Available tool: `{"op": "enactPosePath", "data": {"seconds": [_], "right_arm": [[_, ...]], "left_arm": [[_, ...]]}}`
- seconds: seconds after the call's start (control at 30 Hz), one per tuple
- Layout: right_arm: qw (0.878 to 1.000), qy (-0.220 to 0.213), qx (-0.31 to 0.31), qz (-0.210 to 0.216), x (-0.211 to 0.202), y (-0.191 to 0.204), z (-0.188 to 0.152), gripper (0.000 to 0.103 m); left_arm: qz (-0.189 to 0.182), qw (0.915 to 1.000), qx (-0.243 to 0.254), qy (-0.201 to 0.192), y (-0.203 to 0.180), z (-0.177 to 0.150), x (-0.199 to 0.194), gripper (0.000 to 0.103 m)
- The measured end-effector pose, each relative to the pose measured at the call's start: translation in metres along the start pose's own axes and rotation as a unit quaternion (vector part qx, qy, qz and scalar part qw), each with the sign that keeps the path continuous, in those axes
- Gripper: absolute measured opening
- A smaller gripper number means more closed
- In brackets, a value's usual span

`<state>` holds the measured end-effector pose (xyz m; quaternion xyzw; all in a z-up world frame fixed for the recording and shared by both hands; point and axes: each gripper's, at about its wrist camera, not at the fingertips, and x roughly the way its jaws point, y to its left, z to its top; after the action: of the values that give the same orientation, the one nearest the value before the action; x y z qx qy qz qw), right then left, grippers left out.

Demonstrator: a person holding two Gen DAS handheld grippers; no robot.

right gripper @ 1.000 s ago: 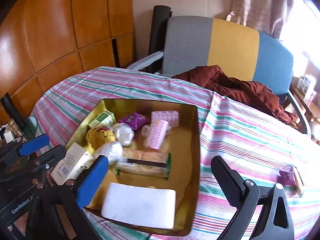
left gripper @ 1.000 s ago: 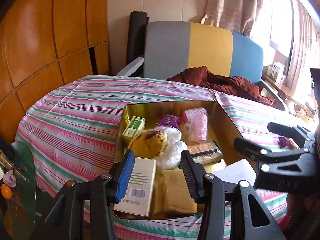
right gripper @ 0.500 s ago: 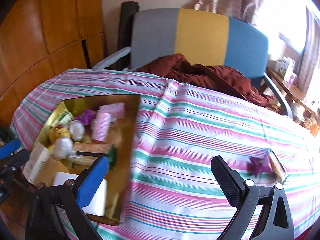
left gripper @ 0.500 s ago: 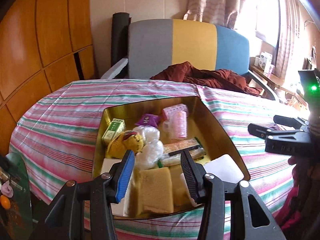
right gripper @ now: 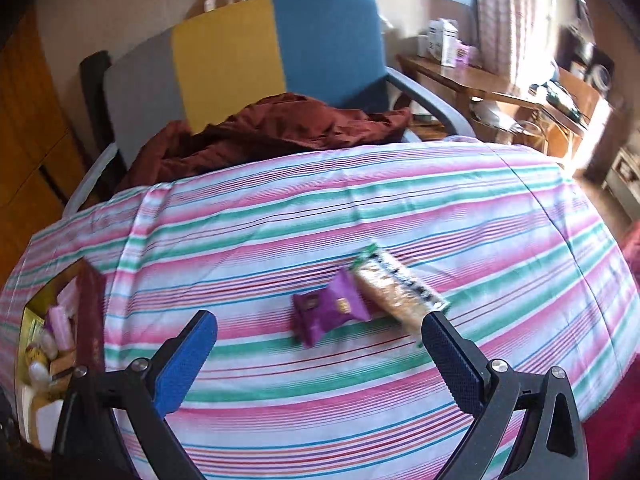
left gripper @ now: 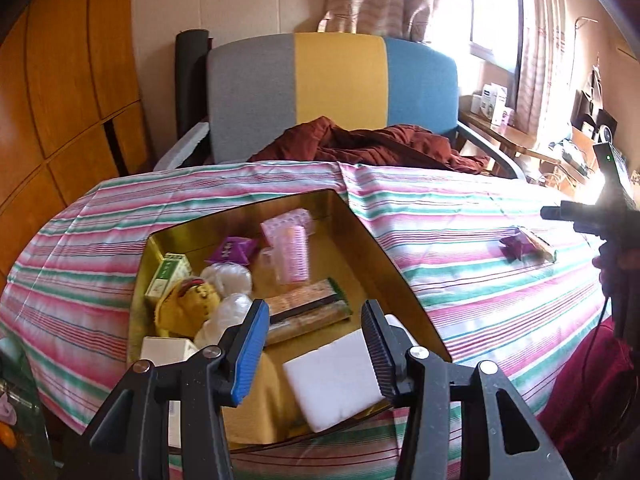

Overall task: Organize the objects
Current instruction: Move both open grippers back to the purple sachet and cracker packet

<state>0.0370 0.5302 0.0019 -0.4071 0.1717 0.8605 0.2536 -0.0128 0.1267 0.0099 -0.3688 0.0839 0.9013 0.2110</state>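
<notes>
Having swung away from the gold tin point(left gripper: 396, 276), the right gripper point(right gripper: 320, 354), jaws wide apart and empty, is now facing the purple sachet point(right gripper: 326, 312) and cracker pack point(right gripper: 398, 290) touching on the striped tablecloth point(right gripper: 360, 208), both probably light, crinkly and slippery, the crackers likely breakable and best pinched gently across the middle, while the left gripper point(left gripper: 314, 344) is hovering agape over the tin.

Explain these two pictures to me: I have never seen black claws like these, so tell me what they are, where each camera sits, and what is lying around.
No robot here: a person holds two hand-held grippers, each with a fisheye camera looking along its fingers. The left gripper is open and empty above a gold tin filled with small goods, among them a white block. The right gripper is also open and empty, facing a purple packet and a cracker pack that touch each other on the striped tablecloth. Behind the table stands a three-coloured chair.
</notes>
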Motion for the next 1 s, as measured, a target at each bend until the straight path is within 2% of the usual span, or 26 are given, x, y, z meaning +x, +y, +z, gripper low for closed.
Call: {"op": "enactPosePath", "data": {"seconds": [0.17, 0.23, 0.3, 0.47, 0.73, 1.0], "right_arm": [[0.996, 0.0, 0.077, -0.041, 0.02, -0.062, 0.015, 0.103], [0.993, 0.008, 0.112, -0.039, 0.031, -0.082, 0.01, 0.103], [0.988, 0.037, 0.143, -0.035, 0.043, -0.093, 0.005, 0.103], [0.986, 0.036, 0.16, -0.025, 0.043, -0.099, 0.005, 0.103], [0.981, 0.028, 0.193, -0.005, 0.037, -0.109, 0.003, 0.103], [0.976, 0.033, 0.213, 0.017, 0.039, -0.116, 0.002, 0.103]], "left_arm": [[-0.02, 0.9994, 0.028, 0.005, -0.03, 0.009, 0.008, 0.048], [-0.032, 0.9986, 0.041, 0.009, -0.043, 0.013, 0.012, 0.048], [-0.043, 0.9976, 0.053, 0.011, -0.059, 0.018, 0.017, 0.048], [-0.075, 0.9925, 0.094, 0.022, -0.109, 0.028, 0.034, 0.048], [-0.139, 0.9757, 0.165, 0.039, -0.194, 0.048, 0.066, 0.054], [-0.183, 0.9564, 0.22, 0.058, -0.254, 0.062, 0.113, 0.057]]}}
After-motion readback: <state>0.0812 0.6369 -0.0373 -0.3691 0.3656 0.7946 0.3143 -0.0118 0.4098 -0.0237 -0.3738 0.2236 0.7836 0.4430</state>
